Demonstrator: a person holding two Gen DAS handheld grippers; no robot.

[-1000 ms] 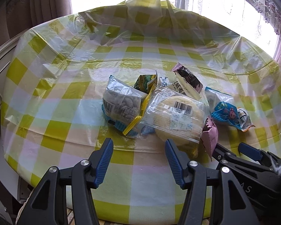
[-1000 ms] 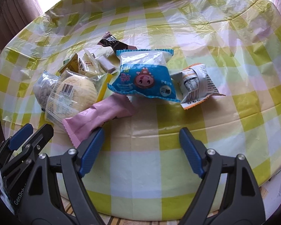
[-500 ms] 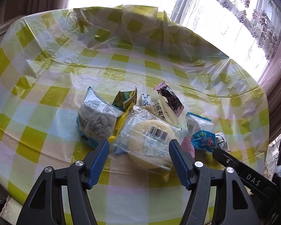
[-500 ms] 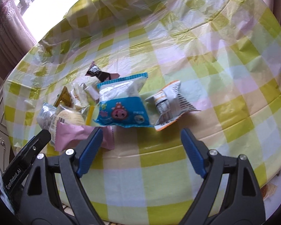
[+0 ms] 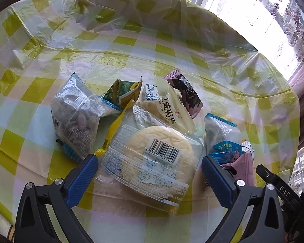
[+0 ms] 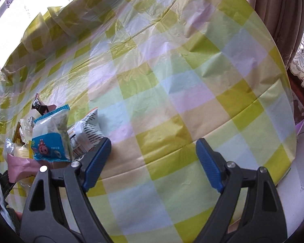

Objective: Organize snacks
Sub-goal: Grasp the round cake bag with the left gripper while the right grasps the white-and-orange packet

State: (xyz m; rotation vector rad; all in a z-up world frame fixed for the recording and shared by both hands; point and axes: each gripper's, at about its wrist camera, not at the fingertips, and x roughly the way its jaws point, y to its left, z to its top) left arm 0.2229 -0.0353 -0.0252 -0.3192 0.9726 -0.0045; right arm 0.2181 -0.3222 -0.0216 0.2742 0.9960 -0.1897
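in the left wrist view, going left to right: a clear bag of nuts point(image 5: 77, 117) sits at centre left, a small green and yellow packet point(image 5: 122, 93) stands behind it, and the round cake in a clear wrapper point(image 5: 152, 158) lies at lower centre on the checked tablecloth point(image 5: 131, 46). above the cake lean a cream packet point(image 5: 172, 111) and a pink and black chocolate packet point(image 5: 184, 95); at the right is a blue pig packet point(image 5: 223, 139) with a pink wrapper point(image 5: 245, 168) below it.

the left gripper point(image 5: 148, 164) is spread wide, holding nothing, its 2 blue pads on either side of the cake's near end — not clamped on it as far as i can see. the right gripper point(image 6: 153, 154) is also spread and holding nothing, over bare cloth at lower centre of its own view.

the cake looks light and soft; the film is slick and crinkly, so a hard squeeze would likely crush it. i would take it across the wrapper's sides or by the sealed near edge.

the right wrist view alone shows a white packet with black print point(image 6: 87, 135), touching its left pad, and the wide bare cloth to the right — room to sort into. only the left view shows the nuts and the cake's barcode.
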